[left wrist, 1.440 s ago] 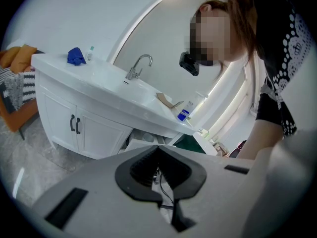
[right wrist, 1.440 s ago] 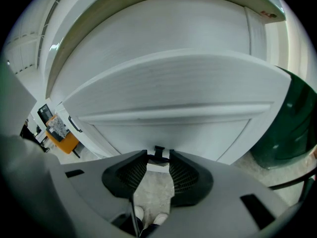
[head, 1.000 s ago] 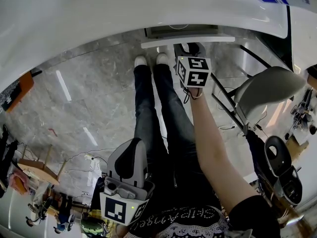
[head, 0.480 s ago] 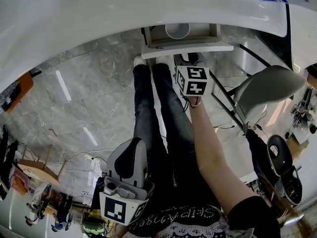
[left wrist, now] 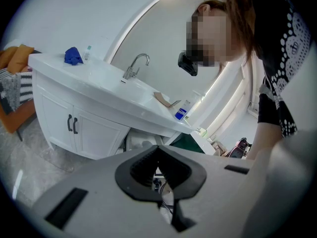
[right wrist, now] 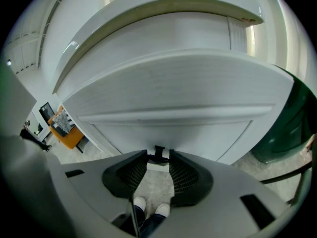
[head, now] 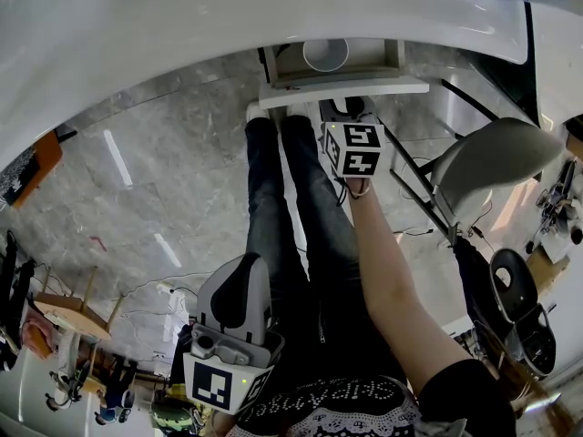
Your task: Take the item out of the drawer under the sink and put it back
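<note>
Under the white sink counter (head: pixel 182 25) the drawer (head: pixel 344 87) stands pulled out. A round white item (head: pixel 325 55) lies inside it. My right gripper (head: pixel 345 104) is at the drawer's front edge. In the right gripper view, my right gripper (right wrist: pixel 159 155) has its jaws shut on the small black drawer handle (right wrist: pixel 159 152), below the white drawer front (right wrist: pixel 168 93). My left gripper (head: pixel 242 264) hangs low by the person's waist, far from the drawer. Seen from its own camera, my left gripper (left wrist: pixel 157 151) is shut and holds nothing.
The person's legs (head: pixel 282 208) and white shoes stand directly in front of the drawer. A grey chair (head: pixel 492 157) is to the right. The left gripper view shows the sink cabinet (left wrist: pixel 74 125), its faucet (left wrist: pixel 134 66) and a blue cloth (left wrist: pixel 73 56).
The drawer has slid out from under the counter with my right gripper on its handle, baring the round white item. The left gripper has not moved.
</note>
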`<state>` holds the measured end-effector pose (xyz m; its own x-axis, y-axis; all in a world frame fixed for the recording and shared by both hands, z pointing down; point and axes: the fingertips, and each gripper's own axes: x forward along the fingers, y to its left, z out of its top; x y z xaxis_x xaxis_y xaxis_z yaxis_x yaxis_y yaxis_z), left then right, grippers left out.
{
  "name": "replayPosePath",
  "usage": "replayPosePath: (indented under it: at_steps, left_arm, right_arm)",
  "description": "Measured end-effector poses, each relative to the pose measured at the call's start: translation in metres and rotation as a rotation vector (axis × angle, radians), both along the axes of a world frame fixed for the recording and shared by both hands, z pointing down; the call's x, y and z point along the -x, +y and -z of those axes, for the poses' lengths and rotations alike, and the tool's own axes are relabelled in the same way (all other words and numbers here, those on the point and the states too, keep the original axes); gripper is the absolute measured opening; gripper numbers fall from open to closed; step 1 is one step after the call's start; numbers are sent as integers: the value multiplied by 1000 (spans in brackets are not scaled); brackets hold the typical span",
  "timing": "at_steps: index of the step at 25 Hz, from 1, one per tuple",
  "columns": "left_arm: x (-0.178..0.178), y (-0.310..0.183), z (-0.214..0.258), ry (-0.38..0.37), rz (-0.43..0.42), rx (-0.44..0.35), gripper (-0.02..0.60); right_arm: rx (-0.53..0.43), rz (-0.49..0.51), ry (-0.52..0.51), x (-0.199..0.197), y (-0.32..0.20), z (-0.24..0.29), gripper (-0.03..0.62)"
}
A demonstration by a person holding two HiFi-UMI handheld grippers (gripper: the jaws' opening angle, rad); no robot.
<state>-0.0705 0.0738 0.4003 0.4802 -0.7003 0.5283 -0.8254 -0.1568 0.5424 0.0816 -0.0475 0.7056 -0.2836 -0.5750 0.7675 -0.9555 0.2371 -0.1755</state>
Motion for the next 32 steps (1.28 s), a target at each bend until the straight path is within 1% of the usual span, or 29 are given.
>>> replayPosePath:
  at_steps: [16, 32]
  left_arm:
    - [-2, -3, 0, -3, 0, 6, 5]
    - [-7, -9, 0, -1, -18, 6, 4]
  right_arm:
    - [-8, 1, -1, 1, 0, 2, 149]
    - [44, 22, -22, 1, -1, 2, 150]
